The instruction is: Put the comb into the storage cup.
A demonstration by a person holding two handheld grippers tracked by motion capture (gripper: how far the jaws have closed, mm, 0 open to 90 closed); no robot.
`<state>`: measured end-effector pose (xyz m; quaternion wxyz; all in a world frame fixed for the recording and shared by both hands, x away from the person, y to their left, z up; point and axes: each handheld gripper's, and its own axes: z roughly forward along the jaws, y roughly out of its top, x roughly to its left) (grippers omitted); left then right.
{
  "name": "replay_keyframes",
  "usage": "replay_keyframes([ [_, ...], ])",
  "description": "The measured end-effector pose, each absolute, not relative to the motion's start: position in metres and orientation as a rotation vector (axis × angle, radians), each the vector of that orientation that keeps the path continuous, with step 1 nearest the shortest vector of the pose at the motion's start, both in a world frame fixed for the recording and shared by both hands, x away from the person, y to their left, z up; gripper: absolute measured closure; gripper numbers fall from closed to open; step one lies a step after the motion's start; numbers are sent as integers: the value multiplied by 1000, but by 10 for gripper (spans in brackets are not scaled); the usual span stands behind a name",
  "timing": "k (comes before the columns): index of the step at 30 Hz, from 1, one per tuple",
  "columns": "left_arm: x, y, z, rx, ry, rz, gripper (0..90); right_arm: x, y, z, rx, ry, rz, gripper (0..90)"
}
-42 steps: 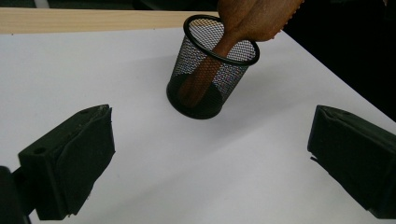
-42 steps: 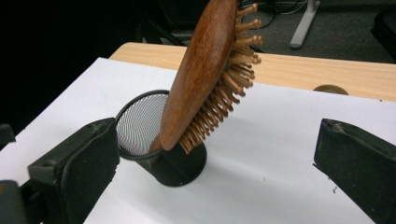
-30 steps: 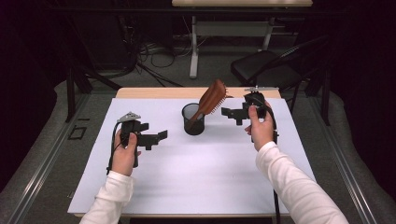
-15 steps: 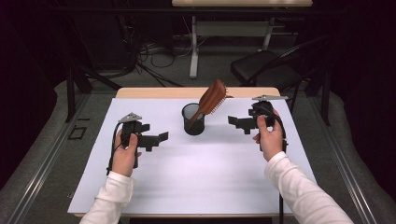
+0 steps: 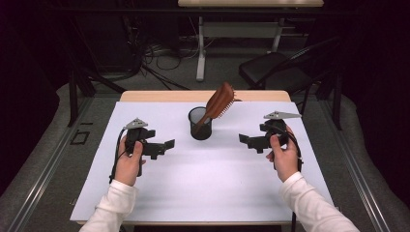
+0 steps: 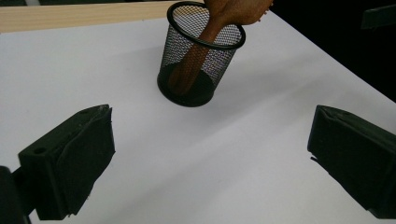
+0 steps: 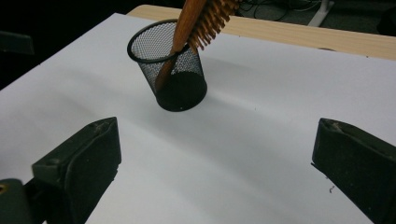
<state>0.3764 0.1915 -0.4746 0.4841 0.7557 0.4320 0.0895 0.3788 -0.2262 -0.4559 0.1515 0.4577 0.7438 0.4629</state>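
Observation:
A black mesh cup stands upright on the white table, toward the back middle. A brown wooden hairbrush leans in it, handle down, head up and tilted to the right. My left gripper hovers left of the cup, open and empty, aimed at it. My right gripper hangs right of the cup, open and empty, also facing it.
The table's wooden back edge runs behind the cup. Beyond it, on the floor, stand a dark chair, a white table leg and loose cables. White tabletop stretches in front of both grippers.
My right gripper has pulled back from the brush, moving right and toward me, away from the cup. The left gripper has barely moved. The brush still leans in the cup.

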Motion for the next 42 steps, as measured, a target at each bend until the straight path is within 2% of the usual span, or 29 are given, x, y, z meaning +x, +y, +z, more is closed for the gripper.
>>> replay_keyframes([
  [9,365,196,-476,1870,1002,216,9,357,-234,-474,1311,2124,1351,12],
  [25,345,217,-495,1810,981,185,10,323,-247,-504,1316,2094,1315,12],
  [42,336,232,-510,1798,998,232,11,315,-262,-524,1386,2034,1348,12],
])
